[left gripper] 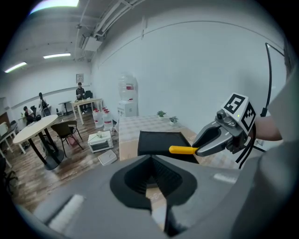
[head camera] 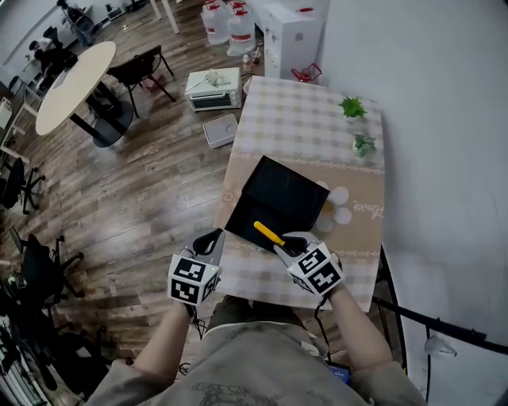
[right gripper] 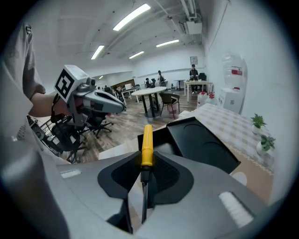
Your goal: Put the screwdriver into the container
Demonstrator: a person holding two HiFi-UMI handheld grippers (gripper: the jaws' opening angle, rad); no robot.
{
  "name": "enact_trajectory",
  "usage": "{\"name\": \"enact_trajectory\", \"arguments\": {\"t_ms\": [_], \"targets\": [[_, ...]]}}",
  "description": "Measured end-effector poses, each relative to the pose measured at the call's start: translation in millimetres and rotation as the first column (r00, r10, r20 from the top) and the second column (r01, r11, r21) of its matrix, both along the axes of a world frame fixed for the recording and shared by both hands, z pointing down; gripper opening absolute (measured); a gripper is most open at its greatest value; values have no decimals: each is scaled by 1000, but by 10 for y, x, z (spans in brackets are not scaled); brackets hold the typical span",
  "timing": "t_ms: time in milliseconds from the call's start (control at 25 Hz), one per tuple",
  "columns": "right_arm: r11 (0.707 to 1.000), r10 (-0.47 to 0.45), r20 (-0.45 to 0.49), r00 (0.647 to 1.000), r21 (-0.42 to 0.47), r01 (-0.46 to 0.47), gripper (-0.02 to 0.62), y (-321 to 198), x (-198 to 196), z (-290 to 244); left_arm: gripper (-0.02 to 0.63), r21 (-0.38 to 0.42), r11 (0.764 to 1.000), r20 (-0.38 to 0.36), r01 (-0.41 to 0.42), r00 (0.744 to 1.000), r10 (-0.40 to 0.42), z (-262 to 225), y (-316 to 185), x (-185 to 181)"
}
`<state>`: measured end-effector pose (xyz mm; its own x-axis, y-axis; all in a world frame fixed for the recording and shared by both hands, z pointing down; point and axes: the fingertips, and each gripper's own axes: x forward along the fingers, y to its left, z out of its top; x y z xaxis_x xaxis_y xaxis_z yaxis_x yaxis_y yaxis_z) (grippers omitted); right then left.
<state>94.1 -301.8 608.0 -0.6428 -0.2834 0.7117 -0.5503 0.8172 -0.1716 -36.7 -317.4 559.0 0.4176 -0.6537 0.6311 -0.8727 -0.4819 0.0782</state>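
A black tray-like container [head camera: 278, 198] lies on the checked tablecloth, and it also fills the middle of the right gripper view [right gripper: 201, 144]. My right gripper [head camera: 287, 246] is shut on a yellow-handled screwdriver [head camera: 268, 233]. Its handle [right gripper: 146, 142] sticks out forward past the jaws, over the container's near edge, and the dark shaft runs back between the pads. The left gripper view shows that handle [left gripper: 182, 150] from the side, above the container [left gripper: 156, 140]. My left gripper [head camera: 211, 241] hovers by the container's near left corner with its jaws together and nothing between them.
Two small potted plants [head camera: 352, 106] [head camera: 363, 144] stand at the table's far right by the white wall. A white flower-shaped mat [head camera: 338, 204] lies right of the container. On the wooden floor to the left are a toaster oven [head camera: 213, 89], water bottles [head camera: 230, 24] and a round table [head camera: 75, 83].
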Motion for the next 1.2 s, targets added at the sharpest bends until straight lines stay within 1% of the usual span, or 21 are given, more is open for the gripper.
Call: {"name": "enact_trajectory", "arguments": {"t_ms": [80,160,360,520,840,920,1000,1040,1200], "targets": [[999,-15,-27,1000,-32,14,103,-11,-64,160,0,-21,1000,-2,8,1000,-8,85,-11,-64],[999,-12,-56,998,-54,9,103,-25,-113,299,0,-47,999,-2,8,1000,-8,171,4,-123],[997,-8,-143,990,-83,-4,103,-136,-192,649,0,-96,995,-3,-11,1000,10,376,-62,-219],[993,-10,-195,981,-119,-13,104,-144,-252,929,0,-127,992,-8,-20,1000,19,520,-125,-296],[993,-16,-285,958,-115,-17,104,-216,-278,1128,0,-162,986,-3,-47,999,47,686,-211,-433],[992,-9,-294,956,-121,-28,115,-225,-267,1138,0,-166,985,-4,-52,999,52,698,-218,-447],[992,5,-295,955,-119,-42,154,-247,-248,1114,0,-166,984,-3,-59,998,59,692,-226,-452],[992,15,-291,956,-113,-50,156,-265,-237,1087,0,-164,985,-3,-63,998,63,682,-233,-451],[992,74,-250,965,-79,-97,133,-362,-189,911,0,-146,986,-2,-77,997,78,608,-277,-441]]}}
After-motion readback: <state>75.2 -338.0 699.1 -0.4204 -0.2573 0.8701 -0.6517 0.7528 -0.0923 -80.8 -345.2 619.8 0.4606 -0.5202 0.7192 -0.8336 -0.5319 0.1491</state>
